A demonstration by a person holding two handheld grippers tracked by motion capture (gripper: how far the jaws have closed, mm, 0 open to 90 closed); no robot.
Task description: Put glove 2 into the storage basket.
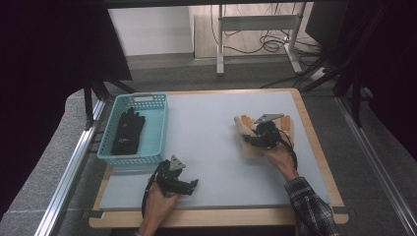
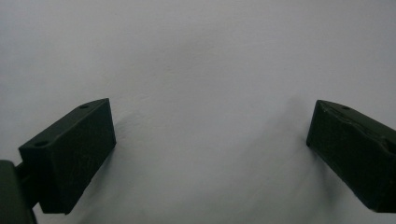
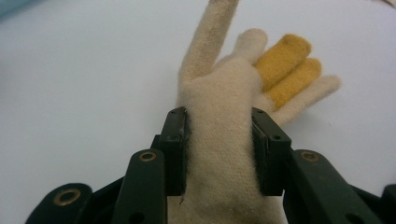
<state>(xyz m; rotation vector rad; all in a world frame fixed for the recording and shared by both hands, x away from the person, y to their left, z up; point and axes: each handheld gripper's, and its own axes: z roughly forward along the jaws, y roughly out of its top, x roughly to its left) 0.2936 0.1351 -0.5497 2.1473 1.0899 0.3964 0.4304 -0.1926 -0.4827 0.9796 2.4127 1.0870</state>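
Our right gripper (image 3: 218,154) clamps the cuff of a cream knitted glove (image 3: 224,102) lying on the grey table mat (image 1: 206,137), right of centre, the grip low so the fingers trail free for a lift. Our left gripper (image 2: 210,154) waits with jaws apart beside the blue basket (image 1: 160,130), where a black glove (image 1: 129,132) lies.

The right gripper (image 1: 250,139) and hand cover the middle of the cream glove (image 1: 246,129) in the high view. In the right gripper view, the glove's (image 3: 219,140) cuff and longest fingertip are cut off by the frame edges. The yellow fingers (image 3: 285,63) behind it are partly hidden.
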